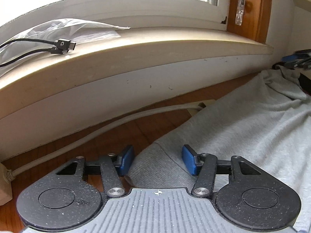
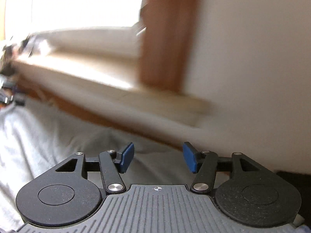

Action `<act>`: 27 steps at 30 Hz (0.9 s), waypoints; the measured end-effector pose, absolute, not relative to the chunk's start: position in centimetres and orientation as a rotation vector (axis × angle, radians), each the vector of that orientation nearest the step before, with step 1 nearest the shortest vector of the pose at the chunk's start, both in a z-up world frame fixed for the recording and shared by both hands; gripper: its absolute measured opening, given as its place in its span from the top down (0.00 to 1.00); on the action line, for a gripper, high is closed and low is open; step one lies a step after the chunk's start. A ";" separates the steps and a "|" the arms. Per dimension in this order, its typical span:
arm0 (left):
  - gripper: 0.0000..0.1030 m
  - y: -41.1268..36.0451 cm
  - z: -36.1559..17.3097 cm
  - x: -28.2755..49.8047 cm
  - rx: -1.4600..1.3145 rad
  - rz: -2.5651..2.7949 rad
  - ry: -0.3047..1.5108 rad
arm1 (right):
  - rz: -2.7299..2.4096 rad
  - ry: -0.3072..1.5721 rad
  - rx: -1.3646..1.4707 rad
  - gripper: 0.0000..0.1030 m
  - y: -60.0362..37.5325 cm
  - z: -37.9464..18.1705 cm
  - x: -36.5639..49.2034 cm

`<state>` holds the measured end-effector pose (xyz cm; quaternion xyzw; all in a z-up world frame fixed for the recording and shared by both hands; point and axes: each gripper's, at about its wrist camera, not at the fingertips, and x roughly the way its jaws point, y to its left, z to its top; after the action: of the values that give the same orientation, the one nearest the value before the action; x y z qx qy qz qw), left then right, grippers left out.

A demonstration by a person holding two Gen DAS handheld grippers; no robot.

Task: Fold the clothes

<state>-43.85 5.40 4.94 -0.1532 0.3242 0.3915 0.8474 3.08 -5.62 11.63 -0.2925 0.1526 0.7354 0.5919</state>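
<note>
1. Left gripper (image 1: 157,160): blue pads apart, tilted down over the ribbed hem of a grey garment (image 1: 243,128); fabric lies below the gap, neither pad pressing on it.
2. Left-hand pad (image 1: 126,160) sits over the wood floor (image 1: 120,136), just beside the hem's edge; right-hand pad over the cloth.
3. Garment spread flat on the floor, running from the near hem up and right toward the wall, rumpled at the far end.
4. White cable (image 1: 97,134) along the floor beside the garment, close to the wall base.
5. Window sill (image 1: 136,46) above, carrying a black cable (image 1: 58,45) with two plugs and a clear plastic bag (image 1: 73,29).
6. Wood window frame (image 1: 250,9) at upper right, with a clear plug hanging before it.
7. Right gripper (image 2: 158,160): pads apart, nothing between them; grey garment (image 2: 48,136) below and to the left.
8. Right view heavily blurred; only the sill (image 2: 87,58), the wood frame (image 2: 165,48) and a pale wall (image 2: 252,58) can be told.
9. Dark items at that view's left edge too smeared to name.
</note>
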 end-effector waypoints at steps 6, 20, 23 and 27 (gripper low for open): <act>0.43 5.2 5.1 -43.4 -0.292 0.828 0.713 | 1.808 0.367 -0.812 0.46 -1.7 8.5 0.6; 0.53 5.4 5.2 -43.8 -0.306 0.765 0.726 | 1.847 0.476 -0.856 0.42 2.5 6.7 2.9; 0.53 5.1 5.2 -43.6 -0.301 0.781 0.723 | 1.878 0.480 -0.848 0.62 2.2 6.7 2.7; 0.72 4.4 5.3 -43.2 -0.272 0.800 0.718 | 1.899 0.407 -0.880 0.90 0.7 7.4 1.7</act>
<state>-43.19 4.41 5.32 -0.1292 0.3409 0.3800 0.8501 1.72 0.67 7.40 -0.3613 0.1672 0.7796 0.4835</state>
